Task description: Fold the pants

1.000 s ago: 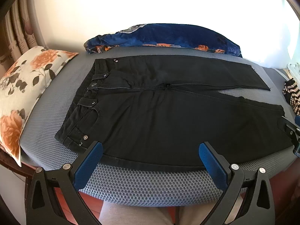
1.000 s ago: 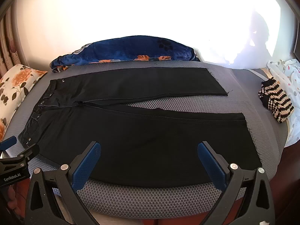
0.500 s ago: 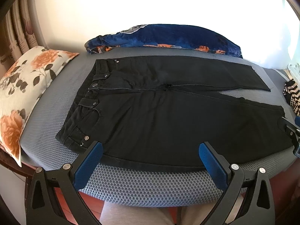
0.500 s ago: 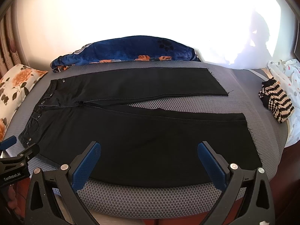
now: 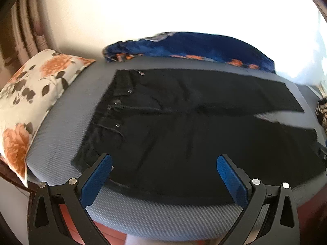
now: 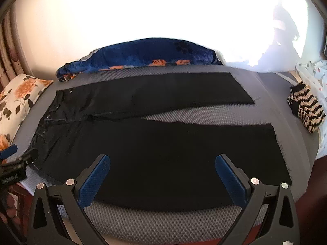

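**Black pants laid flat on grey mesh surface; both grippers spread wide and empty**

**Visibility limits.** The left wrist view is motion-blurred: waistband stitching and rivets smear into streaks. The upper half of each view is washed out by backlight, so no wall detail can be read. Both views crop the near edge of the surface behind the gripper frames. In the left wrist view the striped item at the right border is cut off and hard to identify.

**Task item.** The pants (image 6: 163,143) lie flat on the grey mesh surface (image 6: 163,220), waistband to the left, legs running right and parted in a narrow V with mesh showing between them. In the left wrist view the pants (image 5: 184,138) fill the centre, waistband nearest.

**Grippers.** The left gripper (image 5: 164,163) has its fingers fully released, holding nothing, poised above the near hip edge. The right gripper (image 6: 162,163) is likewise spread wide and empty, above the near leg.

**Surroundings.** A floral pillow (image 5: 30,102) sits off the left end. A blue blanket (image 6: 143,59) lies along the far edge. A striped knit item (image 6: 306,110) rests beyond the leg hems.

**View differences.** Only the right wrist view shows both frayed hems and the left gripper's tip at its left border.
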A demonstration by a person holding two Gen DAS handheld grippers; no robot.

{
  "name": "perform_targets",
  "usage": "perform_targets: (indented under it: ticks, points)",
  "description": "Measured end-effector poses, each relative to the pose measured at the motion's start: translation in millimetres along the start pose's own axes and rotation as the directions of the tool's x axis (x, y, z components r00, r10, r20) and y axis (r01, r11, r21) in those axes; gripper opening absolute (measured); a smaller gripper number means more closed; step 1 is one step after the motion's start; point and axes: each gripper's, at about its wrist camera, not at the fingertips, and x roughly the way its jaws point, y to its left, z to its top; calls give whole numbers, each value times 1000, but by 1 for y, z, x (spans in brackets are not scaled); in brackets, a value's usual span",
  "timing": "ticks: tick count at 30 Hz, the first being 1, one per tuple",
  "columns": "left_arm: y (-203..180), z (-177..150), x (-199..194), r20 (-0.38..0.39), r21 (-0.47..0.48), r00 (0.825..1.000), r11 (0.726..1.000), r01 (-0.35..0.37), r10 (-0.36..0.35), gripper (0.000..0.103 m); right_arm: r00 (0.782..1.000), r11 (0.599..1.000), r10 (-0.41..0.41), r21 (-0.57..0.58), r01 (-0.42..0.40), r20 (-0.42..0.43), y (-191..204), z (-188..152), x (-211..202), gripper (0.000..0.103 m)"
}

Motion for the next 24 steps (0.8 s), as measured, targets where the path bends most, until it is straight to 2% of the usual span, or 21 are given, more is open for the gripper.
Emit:
perform_targets:
  ticks: [2,5,7,9,10,12,15,18,21,24]
  points:
    - [15,12,4,11,-18,1000,1000,-7,7,102,1000,1000,13,-9,-13,10,2,6,1,102]
    - [43,32,13,29,-61,999,998,23,-21,101,997,997,79,-13,-79,14,5,17,4,102]
    - [62,46,20,44,-84,998,996,40,-37,99,983,983,184,13,-184,15,4,31,8,102]
    - [78,60,30,47,-107,998,993,40,-35,93,970,970,241,34,-241,8,4,46,16,102]
    - [89,70,39,42,-122,998,991,45,-40,85,969,968,248,36,-248,6,5,52,20,102]
    - [104,83,53,23,-148,998,987,56,-53,78,969,969,245,19,-245,5,11,66,29,102]
    - [126,105,81,-8,-186,995,978,96,-99,76,971,971,239,-3,-239,-11,21,90,48,102]
    - [147,126,114,-27,-223,981,958,181,-192,72,971,971,238,-29,-238,-25,31,108,66,102]
    - [164,144,152,-61,-302,952,915,268,-299,60,971,970,235,-50,-237,-45,43,123,85,102]
    - [180,159,188,-86,-374,928,875,306,-362,56,971,971,230,-54,-234,-64,50,132,104,102]
